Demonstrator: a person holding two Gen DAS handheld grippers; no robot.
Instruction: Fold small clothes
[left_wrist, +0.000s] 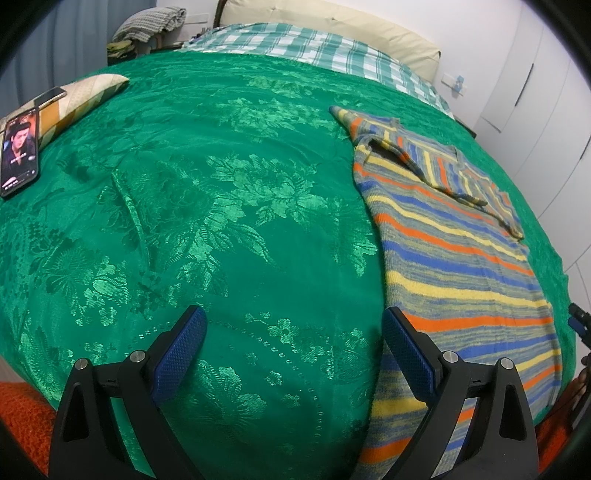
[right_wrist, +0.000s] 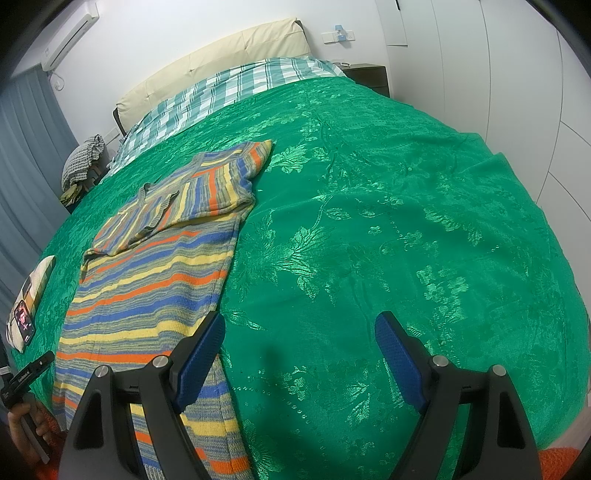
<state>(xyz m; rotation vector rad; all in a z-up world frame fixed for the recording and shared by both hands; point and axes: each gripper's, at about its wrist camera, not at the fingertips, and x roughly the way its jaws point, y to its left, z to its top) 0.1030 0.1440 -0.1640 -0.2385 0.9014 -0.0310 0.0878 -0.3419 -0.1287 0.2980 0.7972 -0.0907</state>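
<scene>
A striped knit sweater (left_wrist: 458, 258) in blue, orange, yellow and grey lies flat on the green bedspread (left_wrist: 221, 221), its sleeves folded across the chest. In the left wrist view it lies to the right; my left gripper (left_wrist: 295, 332) is open and empty, its right finger over the sweater's near left edge. In the right wrist view the sweater (right_wrist: 155, 280) lies to the left; my right gripper (right_wrist: 299, 336) is open and empty, its left finger above the sweater's right edge near the hem.
A phone (left_wrist: 20, 155) with a lit screen leans on a small striped pillow (left_wrist: 81, 99) at the bed's left side. A checked duvet (left_wrist: 314, 48) and cream headboard (right_wrist: 221, 59) lie at the far end. White wardrobe doors (right_wrist: 498, 74) stand to the right.
</scene>
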